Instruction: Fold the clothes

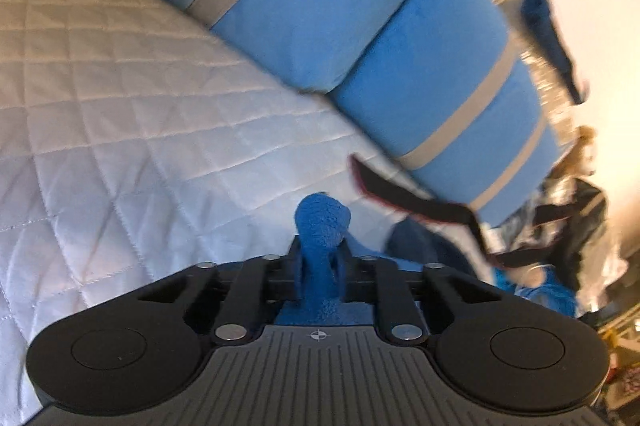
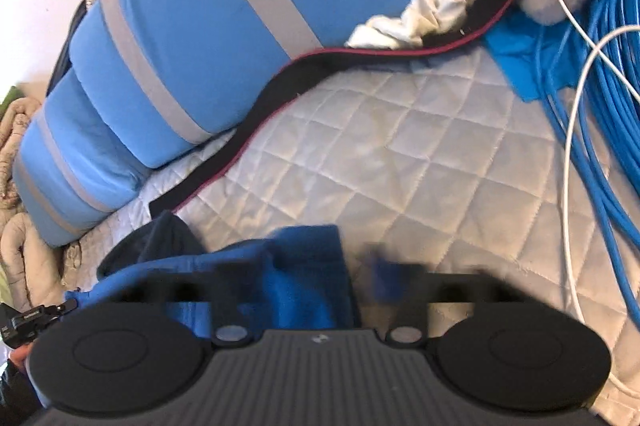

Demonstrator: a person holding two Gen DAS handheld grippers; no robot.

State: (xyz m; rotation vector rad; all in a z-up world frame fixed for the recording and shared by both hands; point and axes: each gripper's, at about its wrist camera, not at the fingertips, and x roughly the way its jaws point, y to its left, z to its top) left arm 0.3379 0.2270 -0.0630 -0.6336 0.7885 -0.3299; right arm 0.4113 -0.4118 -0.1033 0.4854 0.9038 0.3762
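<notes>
A blue fleece garment (image 1: 320,222) lies on the white quilted bed (image 1: 120,105). My left gripper (image 1: 320,258) is shut on a bunched fold of it, and the cloth sticks up between the fingers. In the right wrist view the same blue garment (image 2: 304,274) lies under and between the fingers of my right gripper (image 2: 320,278). Those fingers are blurred, and a strip of quilt shows between the cloth's edge and the right finger (image 2: 384,278). Whether the pads press the cloth is unclear.
Blue pillows with grey stripes (image 1: 360,25) (image 2: 180,25) line the far side of the quilt (image 2: 400,165). A black strap with a red edge (image 2: 280,85) runs along them. A dark navy cloth (image 2: 168,238), a blue cable coil (image 2: 600,105), a white cable (image 2: 572,113) and white laundry (image 2: 420,17) lie around.
</notes>
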